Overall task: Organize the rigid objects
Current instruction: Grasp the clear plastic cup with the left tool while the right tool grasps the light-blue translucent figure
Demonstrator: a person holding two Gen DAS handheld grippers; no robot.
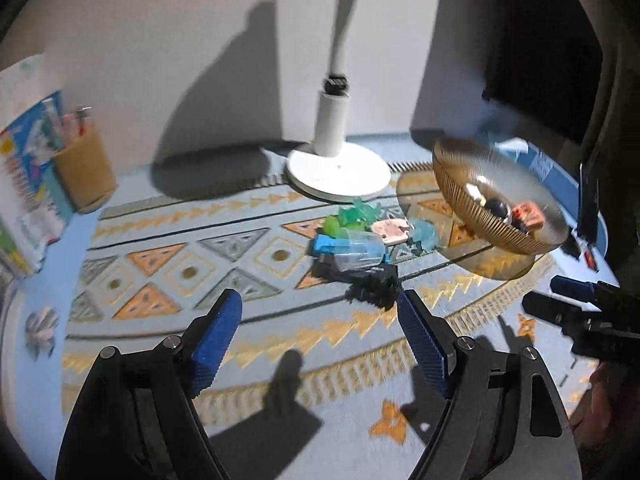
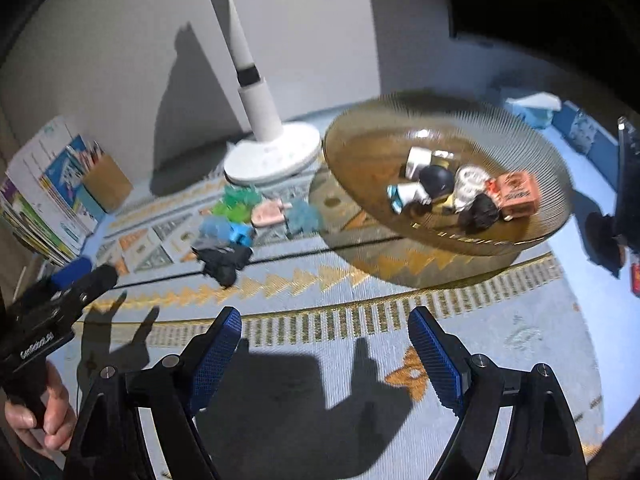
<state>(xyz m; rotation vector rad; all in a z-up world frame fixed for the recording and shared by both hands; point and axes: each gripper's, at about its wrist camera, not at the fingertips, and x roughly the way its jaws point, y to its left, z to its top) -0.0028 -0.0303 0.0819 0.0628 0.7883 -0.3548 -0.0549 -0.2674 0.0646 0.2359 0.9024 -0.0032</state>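
Observation:
A heap of small toys lies on the patterned mat: green pieces (image 1: 352, 216), a pink flat piece (image 1: 390, 232), a clear blue tube (image 1: 356, 250) and a black toy (image 1: 376, 288). The same black toy (image 2: 224, 262) shows in the right wrist view. An amber ribbed glass bowl (image 2: 360, 148) holds several small figures and an orange block (image 2: 516, 192). My left gripper (image 1: 320, 312) hovers open just in front of the heap, nothing between its blue pads. My right gripper (image 2: 326, 330) is open over bare mat, nearer than the bowl (image 1: 448, 172).
A white lamp base (image 1: 338, 172) stands behind the heap. A brown pencil cup (image 1: 84, 168) and books (image 1: 28, 152) sit at the far left. A dark stand (image 2: 626, 184) is at the right edge. A hand (image 2: 48, 416) holds the left tool.

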